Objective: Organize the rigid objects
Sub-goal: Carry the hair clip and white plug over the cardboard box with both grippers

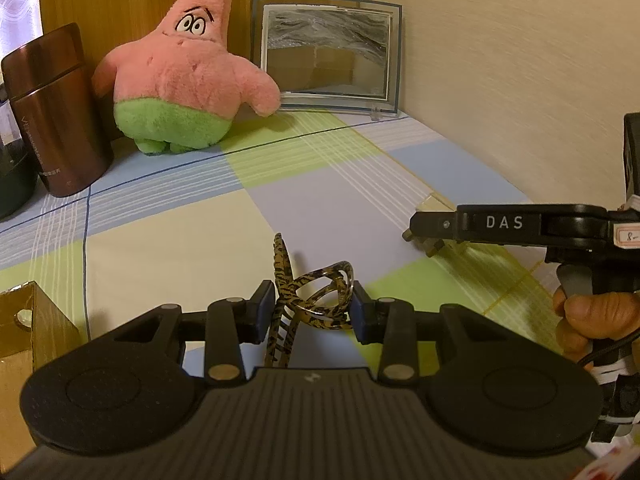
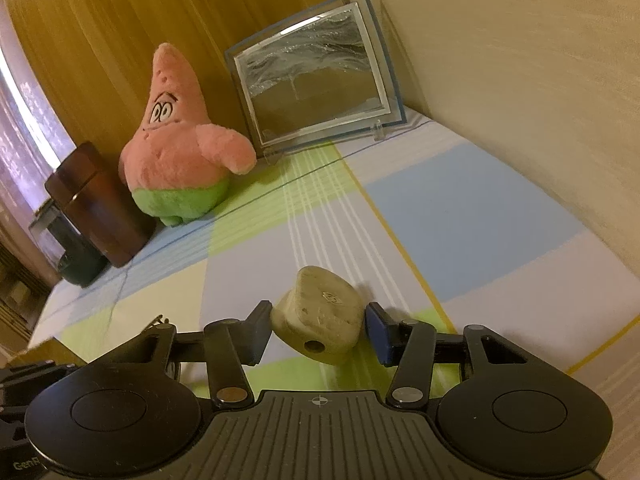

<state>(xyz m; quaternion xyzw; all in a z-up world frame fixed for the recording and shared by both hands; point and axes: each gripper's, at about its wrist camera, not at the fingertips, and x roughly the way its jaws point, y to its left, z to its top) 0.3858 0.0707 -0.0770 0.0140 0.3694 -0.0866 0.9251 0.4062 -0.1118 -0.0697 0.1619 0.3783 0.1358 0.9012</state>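
Tortoiseshell plastic fills the left gripper (image 1: pixel 313 308): its pads are clamped on a hair claw (image 1: pixel 308 300), whose loops sit between them while its teeth hang down toward the checked cloth (image 1: pixel 160 220).

The right gripper (image 2: pixel 319 326) has a beige block (image 2: pixel 318 320) between its fingers. The left pad touches the block's edge; the right one sits just beside it, and whether it presses cannot be told. The block is tilted, with a round hole in its near face, low over the cloth at the near middle.

In the left view that gripper reaches in from the right, a hand (image 1: pixel 592 320) on its handle.

At the far edge stand a brown flask (image 1: pixel 52 116) on the left, a pink plush star (image 1: pixel 188 68) beside it, and a glass frame (image 1: pixel 326 52) to the right against the wall. A cardboard box (image 1: pixel 28 328) shows near left.
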